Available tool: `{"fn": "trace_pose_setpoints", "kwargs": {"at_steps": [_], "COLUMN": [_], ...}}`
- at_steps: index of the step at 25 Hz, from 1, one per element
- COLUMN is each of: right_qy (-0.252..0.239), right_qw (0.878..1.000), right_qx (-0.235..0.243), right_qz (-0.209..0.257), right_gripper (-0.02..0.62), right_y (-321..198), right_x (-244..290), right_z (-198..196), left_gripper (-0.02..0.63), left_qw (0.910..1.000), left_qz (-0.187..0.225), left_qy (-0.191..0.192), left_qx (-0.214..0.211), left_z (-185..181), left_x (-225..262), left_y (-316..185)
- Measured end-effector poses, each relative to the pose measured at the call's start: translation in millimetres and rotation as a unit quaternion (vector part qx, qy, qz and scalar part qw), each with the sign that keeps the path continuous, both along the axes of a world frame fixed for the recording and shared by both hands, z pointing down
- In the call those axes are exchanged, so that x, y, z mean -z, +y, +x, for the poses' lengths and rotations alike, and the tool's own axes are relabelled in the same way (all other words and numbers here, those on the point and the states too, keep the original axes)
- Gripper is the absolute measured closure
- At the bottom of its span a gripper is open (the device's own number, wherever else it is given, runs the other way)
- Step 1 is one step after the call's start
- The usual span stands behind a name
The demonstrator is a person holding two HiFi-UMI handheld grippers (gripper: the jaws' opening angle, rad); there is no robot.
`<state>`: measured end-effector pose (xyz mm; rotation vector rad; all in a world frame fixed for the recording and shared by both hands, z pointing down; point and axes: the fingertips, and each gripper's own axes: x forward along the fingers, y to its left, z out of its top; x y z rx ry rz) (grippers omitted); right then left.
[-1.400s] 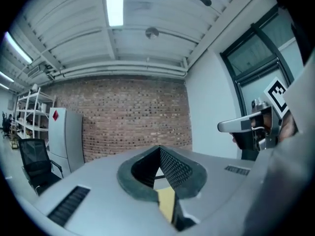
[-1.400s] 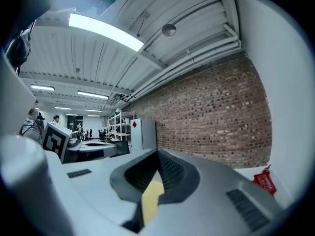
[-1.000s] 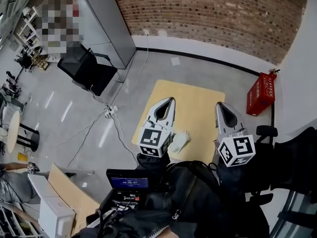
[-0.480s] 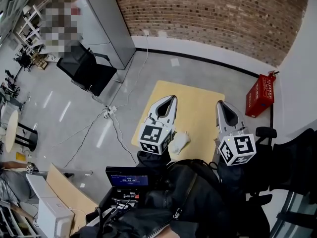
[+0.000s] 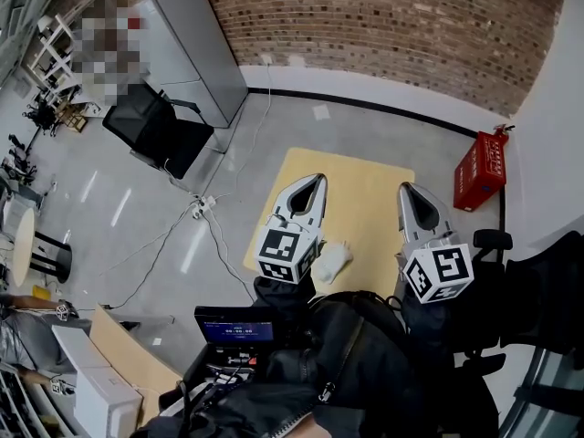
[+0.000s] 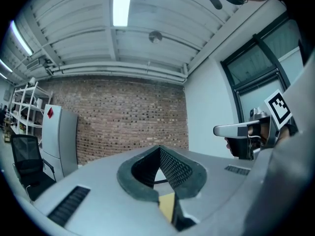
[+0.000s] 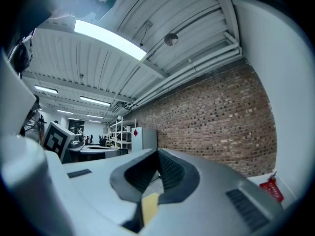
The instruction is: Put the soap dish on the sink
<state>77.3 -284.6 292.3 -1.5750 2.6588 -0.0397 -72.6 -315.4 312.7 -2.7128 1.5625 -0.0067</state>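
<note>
My left gripper (image 5: 316, 182) and right gripper (image 5: 405, 190) are held level, side by side, over a yellow tabletop (image 5: 365, 185) far below. Both are shut with nothing between the jaws; each gripper's own view shows the tips (image 6: 159, 149) (image 7: 157, 153) meeting against the brick wall beyond. A small white object (image 5: 330, 261) lies on the yellow top just right of the left gripper's marker cube; I cannot tell what it is. No sink shows in any view. The right gripper (image 6: 237, 130) appears at the right of the left gripper view.
A red box (image 5: 481, 173) stands against the wall at the right. A black chair (image 5: 153, 128) and a grey cabinet (image 5: 196, 48) stand at the left, with cables (image 5: 208, 210) on the floor. A small screen (image 5: 235, 335) and cardboard (image 5: 128, 354) are close below me.
The left gripper has drifted very slightly to the right. The right gripper and the white object have stayed where they were.
</note>
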Motion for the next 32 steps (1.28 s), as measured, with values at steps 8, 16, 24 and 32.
{"fn": "trace_pose_setpoints", "kwargs": {"at_steps": [8,16,24,32], "right_qy": [-0.003,-0.005,-0.004,-0.003], "right_qw": [1.000,1.000,1.000,1.000], "right_qx": [0.000,0.001,0.002,0.000], "right_qz": [0.006,0.006,0.004,0.004], "right_gripper": [0.589,0.590,0.589,0.589], "right_y": [0.5,2.7,4.3,5.5], "right_x": [1.7,1.4,-1.1,0.9], "right_z": [1.8,-1.4,-3.3,0.9], "left_gripper": [0.603,0.603,0.603,0.603], "left_qw": [1.0000,1.0000,1.0000,0.9999], "left_qz": [0.006,0.001,-0.003,-0.003], "left_qy": [-0.001,-0.001,-0.003,-0.010], "left_qx": [0.002,0.002,0.005,0.007], "left_z": [1.2,-2.3,-4.1,0.6], "left_x": [0.4,-3.0,-7.7,-8.1], "left_y": [-0.8,0.2,0.4,0.6]}}
